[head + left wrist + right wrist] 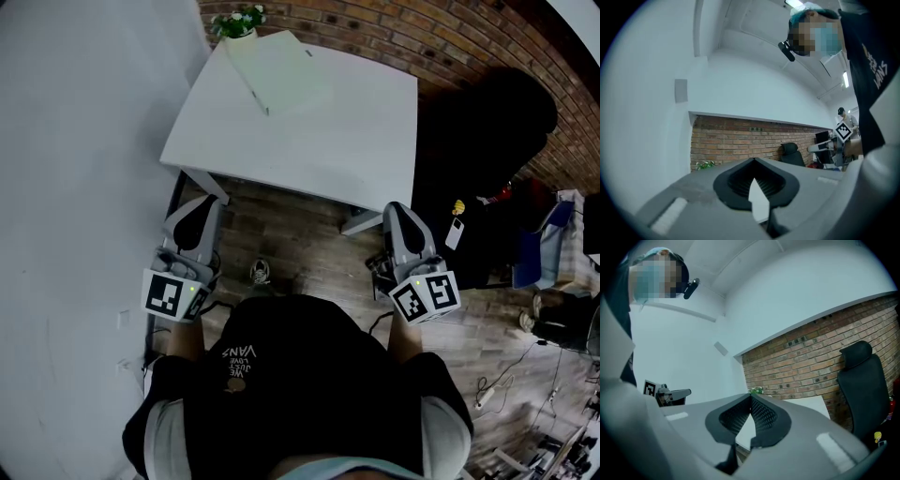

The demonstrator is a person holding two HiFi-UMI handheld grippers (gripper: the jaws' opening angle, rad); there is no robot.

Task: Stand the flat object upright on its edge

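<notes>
Pale thin rectangular panel (277,70) lies flat at far-left corner of white square table (319,150), just beside small potted plant w/ white flowers (239,21). Looks light, stiff, prob. smooth and slippery; best pinched along one long edge, 2nd tong steadying. Left tong (199,202) and right tong (398,208) both closed tight, empty, level, well short of table.
</notes>
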